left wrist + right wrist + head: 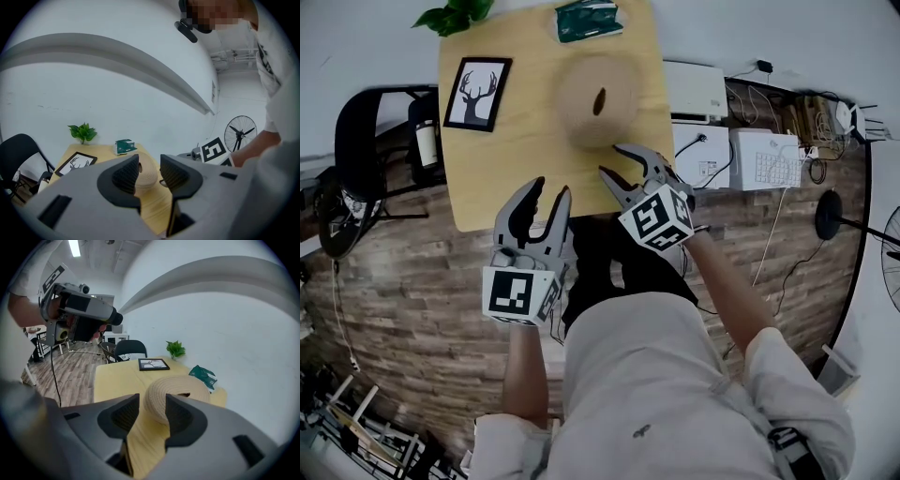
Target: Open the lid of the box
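A round tan woven box (598,99) with a dark slot in its lid stands closed on the wooden table (516,178), toward the far side. My right gripper (612,160) hovers open just in front of the box's near edge, not touching it. Left of that, my left gripper (549,189) is open over the table's near edge, with nothing between its fingers. The left gripper view shows the box (146,174) beyond the open left gripper (149,161). In the right gripper view the box (176,392) sits close ahead of the open right gripper (152,401).
A framed deer picture (476,92) lies at the table's left, a green plant (452,14) at the far left corner, a green packet (587,19) behind the box. A black chair (356,141) stands to the left; white boxes (694,89) and cables sit on the floor to the right.
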`<control>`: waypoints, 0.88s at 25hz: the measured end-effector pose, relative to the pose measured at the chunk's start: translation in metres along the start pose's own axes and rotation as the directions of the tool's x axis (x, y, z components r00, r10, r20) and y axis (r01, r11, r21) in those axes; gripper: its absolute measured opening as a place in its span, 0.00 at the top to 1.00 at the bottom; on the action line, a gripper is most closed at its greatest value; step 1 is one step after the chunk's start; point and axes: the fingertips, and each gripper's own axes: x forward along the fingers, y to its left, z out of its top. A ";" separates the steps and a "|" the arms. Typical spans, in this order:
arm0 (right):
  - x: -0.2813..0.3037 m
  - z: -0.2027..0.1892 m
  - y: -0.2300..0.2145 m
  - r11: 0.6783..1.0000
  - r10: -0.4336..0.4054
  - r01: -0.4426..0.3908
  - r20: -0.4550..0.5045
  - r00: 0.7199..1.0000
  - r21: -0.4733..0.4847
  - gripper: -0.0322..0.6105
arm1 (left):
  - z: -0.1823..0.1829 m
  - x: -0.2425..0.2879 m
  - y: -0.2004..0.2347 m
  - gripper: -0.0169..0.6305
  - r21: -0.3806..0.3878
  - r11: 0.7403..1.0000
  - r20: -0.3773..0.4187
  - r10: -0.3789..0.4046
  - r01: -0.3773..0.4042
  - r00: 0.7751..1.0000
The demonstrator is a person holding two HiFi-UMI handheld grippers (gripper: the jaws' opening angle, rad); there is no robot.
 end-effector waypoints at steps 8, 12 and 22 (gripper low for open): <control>0.027 -0.010 0.004 0.995 -0.058 0.051 -0.072 0.996 -0.091 0.70 | -0.004 0.004 0.022 0.76 0.017 0.999 -0.029 -0.044 0.045 0.999; 0.041 -0.013 0.006 0.986 -0.088 0.072 -0.101 0.991 -0.152 0.70 | -0.009 0.006 0.032 0.76 0.018 0.998 -0.044 -0.063 0.064 0.997; 0.068 -0.025 0.007 0.957 -0.139 0.088 -0.168 0.976 -0.277 0.71 | -0.018 0.010 0.046 0.76 0.024 0.995 -0.066 -0.099 0.100 0.993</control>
